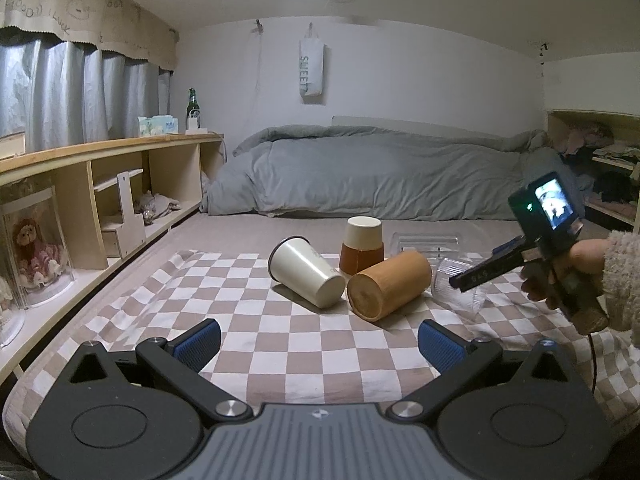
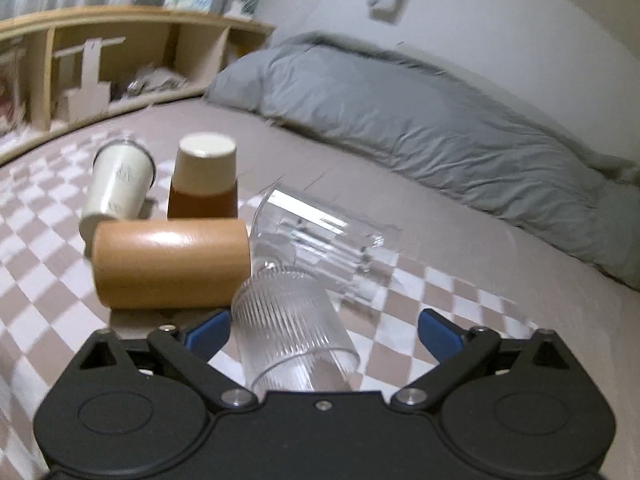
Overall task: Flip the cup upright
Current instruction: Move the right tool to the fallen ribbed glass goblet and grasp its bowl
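Note:
Several cups are on a checkered cloth (image 1: 280, 340). A clear ribbed cup (image 2: 288, 332) lies on its side between the open fingers of my right gripper (image 2: 324, 334), its mouth toward the camera; it also shows in the left wrist view (image 1: 456, 286). A wooden cup (image 1: 386, 284) (image 2: 170, 262) and a cream cup (image 1: 306, 270) (image 2: 118, 188) lie on their sides. A brown and cream cup (image 1: 362, 246) (image 2: 204, 178) stands upside down. My left gripper (image 1: 320, 344) is open and empty, near the cloth's front. The right gripper (image 1: 476, 272) shows at the right in the left wrist view.
A clear plastic tray (image 2: 320, 224) (image 1: 426, 240) lies behind the ribbed cup. A grey duvet (image 1: 380, 172) is piled at the back of the bed. A wooden shelf unit (image 1: 100, 184) runs along the left side.

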